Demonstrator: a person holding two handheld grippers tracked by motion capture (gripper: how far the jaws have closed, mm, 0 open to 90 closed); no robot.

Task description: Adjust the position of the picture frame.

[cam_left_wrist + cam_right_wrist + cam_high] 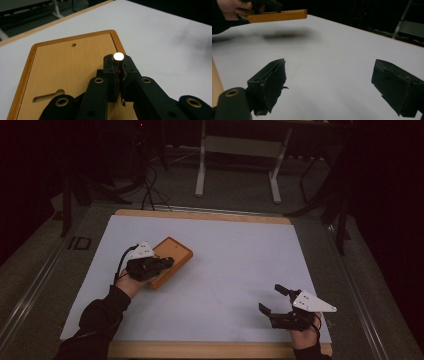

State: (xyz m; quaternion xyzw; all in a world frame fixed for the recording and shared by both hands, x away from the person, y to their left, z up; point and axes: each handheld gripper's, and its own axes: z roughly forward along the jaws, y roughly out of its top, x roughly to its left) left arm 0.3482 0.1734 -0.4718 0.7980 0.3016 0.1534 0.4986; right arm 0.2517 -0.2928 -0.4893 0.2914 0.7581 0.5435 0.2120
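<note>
Our left gripper (167, 262) is clamped on a small metal pin (118, 56) over the raised wooden board (172, 255) (right gripper (274, 298) gapes idle); we keep the pin upright, moving slowly.

My left gripper (167, 262) sits over the left half of the worktop (240, 255), its fingers (110, 72) closed on a small round-headed peg (118, 56). Directly beneath and beyond them lies the wooden board (172, 256), held clear above the worktop surface, as my right gripper view confirms. In the board, a small hole (73, 45) lies toward the far edge and a slot (48, 96) toward the near left. My right gripper (272, 300) sits at the near right corner of the worktop, well apart from the board, fingers (270, 82) spread, nothing between them. Table legs (201, 175) stand on the floor behind the worktop.
</note>
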